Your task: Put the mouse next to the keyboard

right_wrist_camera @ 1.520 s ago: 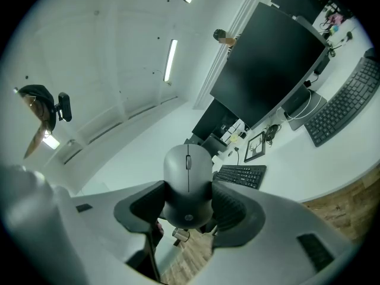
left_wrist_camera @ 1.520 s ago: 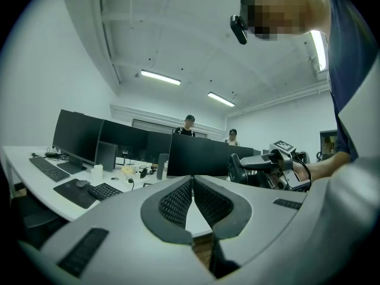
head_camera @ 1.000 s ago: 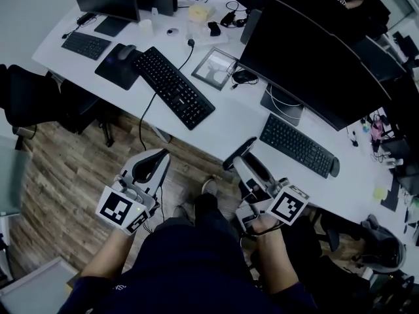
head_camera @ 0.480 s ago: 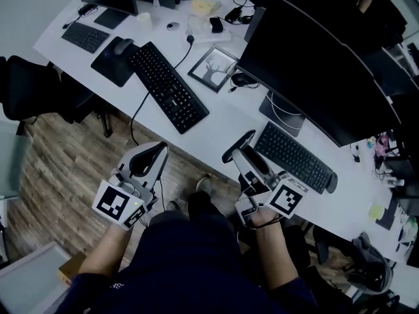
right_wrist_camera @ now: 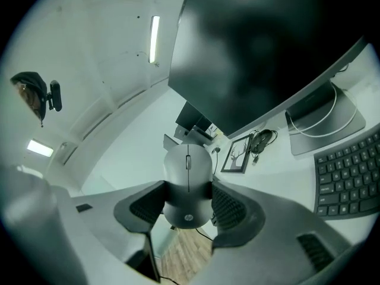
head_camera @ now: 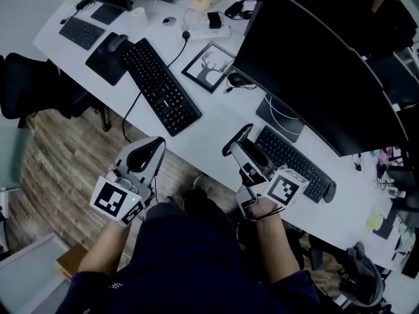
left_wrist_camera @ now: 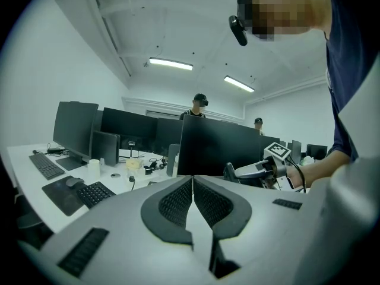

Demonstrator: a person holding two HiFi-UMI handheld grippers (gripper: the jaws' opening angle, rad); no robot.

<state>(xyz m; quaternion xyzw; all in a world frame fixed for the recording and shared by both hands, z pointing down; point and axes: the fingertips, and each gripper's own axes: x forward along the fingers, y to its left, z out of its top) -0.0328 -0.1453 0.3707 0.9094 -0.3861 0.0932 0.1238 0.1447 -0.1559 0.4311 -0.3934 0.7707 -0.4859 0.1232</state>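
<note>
My right gripper (head_camera: 241,148) is shut on a grey mouse (head_camera: 236,140), held above the front edge of the white desk (head_camera: 216,120). In the right gripper view the mouse (right_wrist_camera: 187,180) sits between both pads, its buttons pointing away from me. A black keyboard (head_camera: 292,161) lies just right of it under the big dark monitor (head_camera: 314,64); its keys (right_wrist_camera: 350,177) fill the right side of that view. My left gripper (head_camera: 154,148) hangs over the floor in front of the desk, and in its own view the left gripper (left_wrist_camera: 193,186) is shut with nothing in it.
A second black keyboard (head_camera: 160,77) lies to the left, with a mouse pad and another mouse (head_camera: 116,42) beside it. A framed deer picture (head_camera: 208,66) and a monitor stand (head_camera: 283,115) sit mid-desk. An office chair (head_camera: 26,93) stands at far left. People stand behind the monitors (left_wrist_camera: 200,105).
The right gripper has carried the mouse forward from in front of the desk to over its front edge, nearer the keyboard's left end. The left gripper stays shut and low.
</note>
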